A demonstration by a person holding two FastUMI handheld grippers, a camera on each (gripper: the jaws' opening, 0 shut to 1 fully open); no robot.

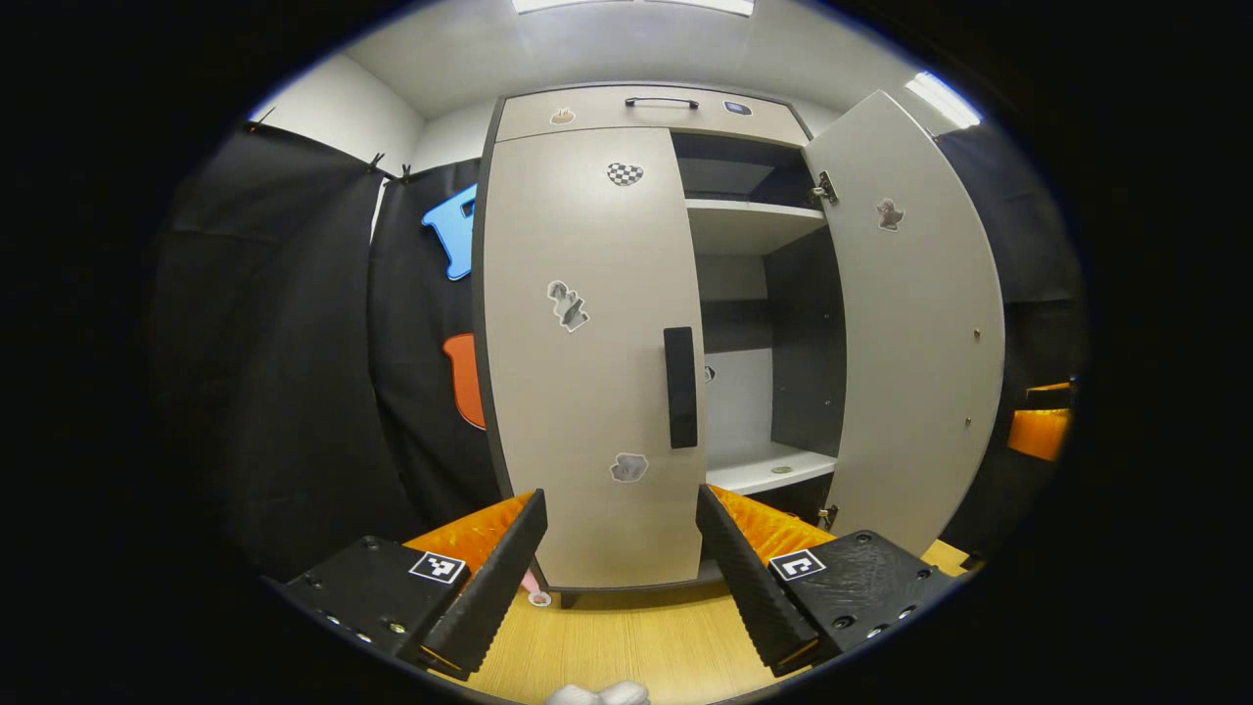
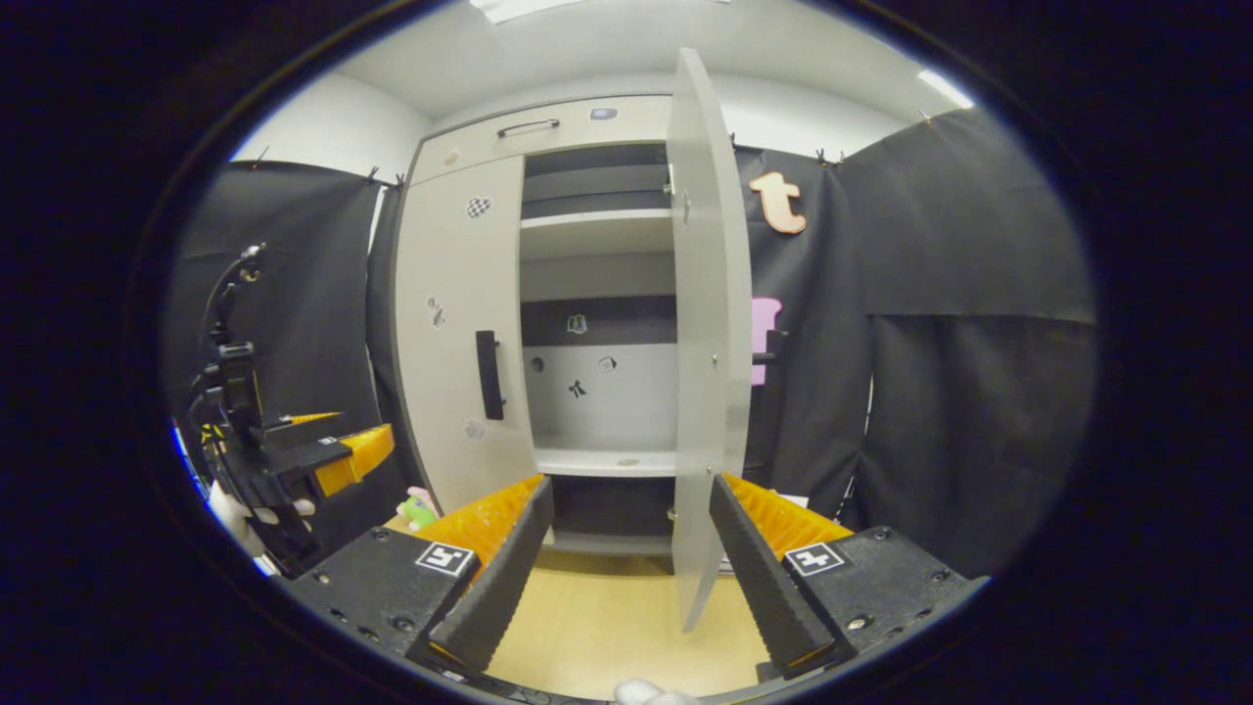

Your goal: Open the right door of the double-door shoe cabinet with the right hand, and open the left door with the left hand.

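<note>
Shoe cabinet (image 1: 587, 117), a tall pale grey double-door unit, is standing straight ahead of both pairs of your fingers, on the light wooden floor (image 1: 626, 636). Its flat grey right door (image 2: 707, 333) is already hanging wide open, so by my reading the first half of the job is done and the second is in hand. The matching grey left door (image 1: 578, 352) is sitting closed, and its black vertical bar handle (image 1: 680, 387) is showing above and between your left gripper (image 1: 622, 558) fingers, well apart from them. Those fingers are standing spread and are holding nothing. Your next move is probably calling for you to carry them forward and up until the bar is sitting between them, close, then swing outward.

Your right gripper (image 2: 631, 553) is also resting open and empty, with the open door's edge running down just inside its right finger (image 2: 768, 578); I cannot tell whether they are touching.

The right gripper view is giving you the left gripper from the side, with a gloved hand (image 2: 245, 514) under it, plus stickers on the cabinet's inner back wall. The left gripper view is showing the right door's inner face and hinges.
</note>
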